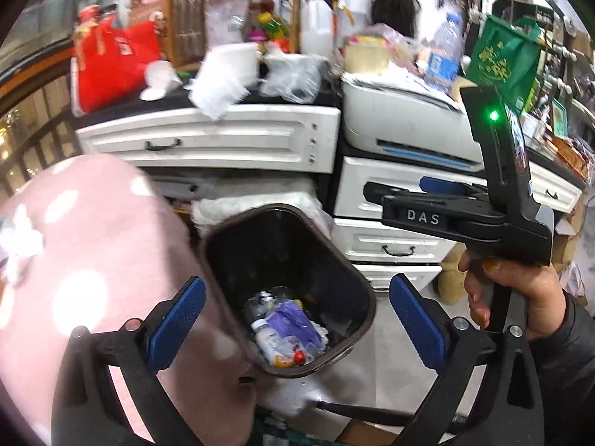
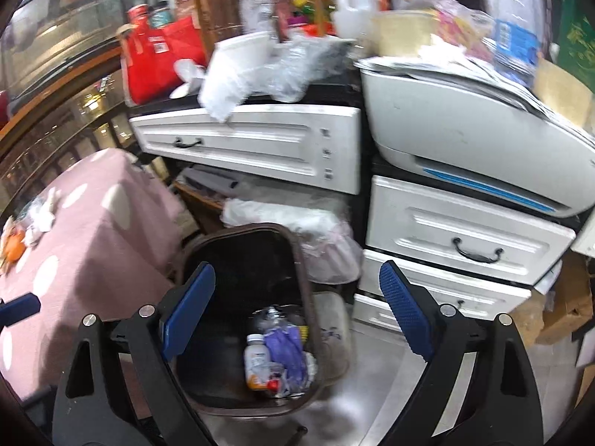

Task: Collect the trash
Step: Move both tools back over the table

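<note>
A dark brown trash bin (image 1: 223, 245) stands on the floor below both grippers; it also shows in the right wrist view (image 2: 297, 260). At its bottom lie a small white bottle (image 2: 256, 362), a crumpled purple bag (image 2: 288, 349) and clear plastic scraps. My left gripper (image 1: 297, 329) is open and empty above the bin. My right gripper (image 2: 297, 319) is open and empty above the bin; it shows side-on in the left wrist view (image 1: 372, 193), over the bin's right side. Crumpled tissues (image 2: 42, 219) and orange peel (image 2: 15, 249) lie on the pink dotted tablecloth (image 2: 93, 230).
White drawer cabinets (image 2: 253, 141) stand behind the bin, with a white printer (image 2: 465, 137) on the right one. The cluttered top holds a red bag (image 1: 115, 63), white foam cups (image 1: 230, 67), plastic bags and a water bottle (image 1: 444, 52). A white-lined bin (image 2: 319, 230) stands behind.
</note>
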Action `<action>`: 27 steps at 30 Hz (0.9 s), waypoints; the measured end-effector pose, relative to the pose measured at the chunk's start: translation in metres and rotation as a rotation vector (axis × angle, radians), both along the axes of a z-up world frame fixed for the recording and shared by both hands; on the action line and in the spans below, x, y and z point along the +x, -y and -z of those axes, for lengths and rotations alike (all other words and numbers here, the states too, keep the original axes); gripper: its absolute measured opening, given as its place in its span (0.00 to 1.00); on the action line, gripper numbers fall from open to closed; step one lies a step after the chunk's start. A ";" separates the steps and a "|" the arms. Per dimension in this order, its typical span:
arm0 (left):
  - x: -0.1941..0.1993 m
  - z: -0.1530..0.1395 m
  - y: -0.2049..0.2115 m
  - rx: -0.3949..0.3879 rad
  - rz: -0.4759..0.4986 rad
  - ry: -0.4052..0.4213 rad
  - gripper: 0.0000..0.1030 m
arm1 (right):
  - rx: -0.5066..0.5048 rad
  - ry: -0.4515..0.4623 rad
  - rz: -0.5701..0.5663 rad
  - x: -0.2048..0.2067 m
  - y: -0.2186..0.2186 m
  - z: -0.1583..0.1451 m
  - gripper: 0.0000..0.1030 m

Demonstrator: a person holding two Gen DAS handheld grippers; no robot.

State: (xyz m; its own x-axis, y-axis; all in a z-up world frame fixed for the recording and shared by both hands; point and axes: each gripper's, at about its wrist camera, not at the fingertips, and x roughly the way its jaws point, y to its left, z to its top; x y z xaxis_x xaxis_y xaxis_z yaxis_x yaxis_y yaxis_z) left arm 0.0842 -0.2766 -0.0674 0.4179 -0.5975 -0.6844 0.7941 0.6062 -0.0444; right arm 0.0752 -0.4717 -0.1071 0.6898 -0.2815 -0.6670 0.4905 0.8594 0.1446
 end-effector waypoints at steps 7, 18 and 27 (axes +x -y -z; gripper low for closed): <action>0.015 -0.020 -0.061 -0.024 -0.160 0.051 0.95 | -0.032 0.014 -0.161 0.023 -0.052 -0.019 0.86; 0.056 -0.033 -0.168 -0.001 -0.450 0.114 0.95 | -0.025 0.022 -0.406 0.062 -0.129 -0.041 0.86; 0.101 -0.038 -0.268 0.016 -0.679 0.085 0.94 | -0.011 0.015 -0.562 0.097 -0.188 -0.050 0.86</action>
